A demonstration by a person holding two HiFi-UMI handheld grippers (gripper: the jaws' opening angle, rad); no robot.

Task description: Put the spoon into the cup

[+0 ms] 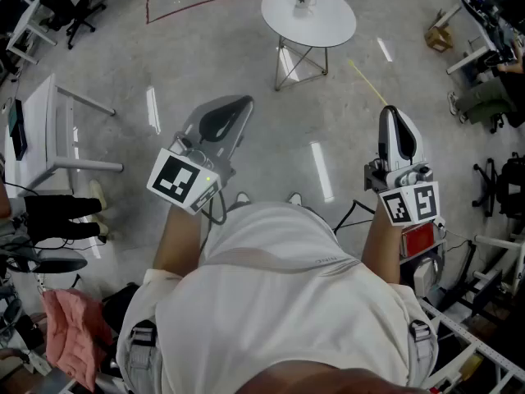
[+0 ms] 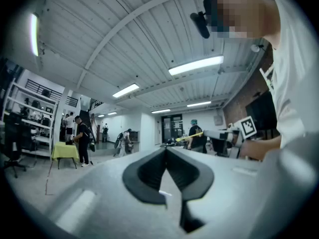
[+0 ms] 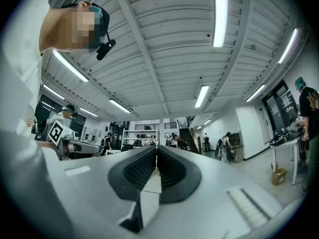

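Far ahead in the head view a small clear cup (image 1: pixel 304 1) stands on a round white table (image 1: pixel 328 25). I cannot make out a spoon at this distance. My left gripper (image 1: pixel 238 105) is held at waist height, far short of the table, with its jaws closed together and nothing between them. The right gripper (image 1: pixel 390 115) is also shut and empty, pointing forward. In the left gripper view the black pads (image 2: pixel 149 176) meet at the tip, aimed up at the ceiling. The right gripper view shows its pads (image 3: pixel 172 171) pressed together too.
A white desk (image 1: pixel 43 130) stands at the left, with office chairs (image 1: pixel 70 2) behind it. A cardboard box (image 1: pixel 439 37) and a seated person (image 1: pixel 490 97) are at the right. Pink cloth (image 1: pixel 72 335) lies near my left side. Bare grey floor separates me from the table.
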